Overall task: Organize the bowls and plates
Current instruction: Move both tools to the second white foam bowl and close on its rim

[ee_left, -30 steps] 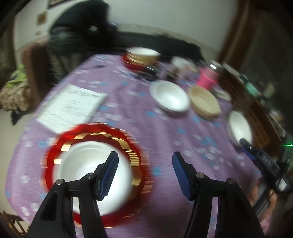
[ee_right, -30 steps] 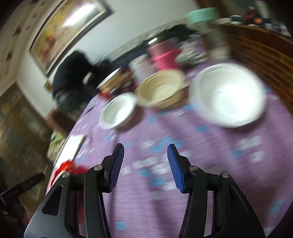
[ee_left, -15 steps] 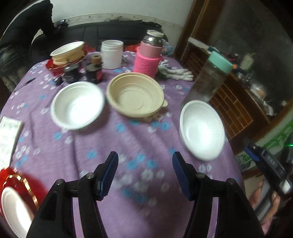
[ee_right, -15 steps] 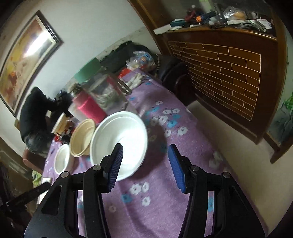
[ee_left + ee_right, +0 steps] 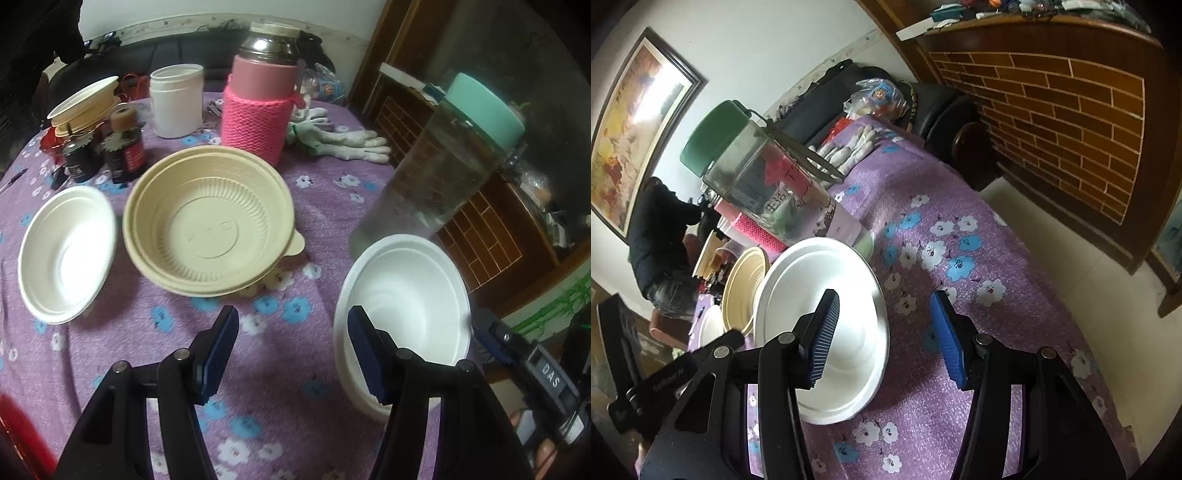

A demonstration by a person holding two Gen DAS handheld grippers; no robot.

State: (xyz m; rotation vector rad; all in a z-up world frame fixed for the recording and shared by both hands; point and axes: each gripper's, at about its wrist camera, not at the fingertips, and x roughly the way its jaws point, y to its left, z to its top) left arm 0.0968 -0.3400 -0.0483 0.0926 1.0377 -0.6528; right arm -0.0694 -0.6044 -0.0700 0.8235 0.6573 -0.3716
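Observation:
A white bowl sits at the right edge of the purple flowered table; it also shows in the right wrist view. My left gripper is open, its right finger at the bowl's near-left rim. My right gripper is open, its left finger over the bowl's inside and its right finger outside the rim. A beige bowl and a second white bowl lie further left. A stack of plates stands at the back left.
A clear jar with a teal lid stands just behind the white bowl. A pink-sleeved flask, a white jar, small dark bottles and white gloves crowd the back. A red plate edge shows at the lower left.
Both grippers have swung right and closed in on the white bowl at the table's right edge. The red plate with its bowl has slid out of the left view.

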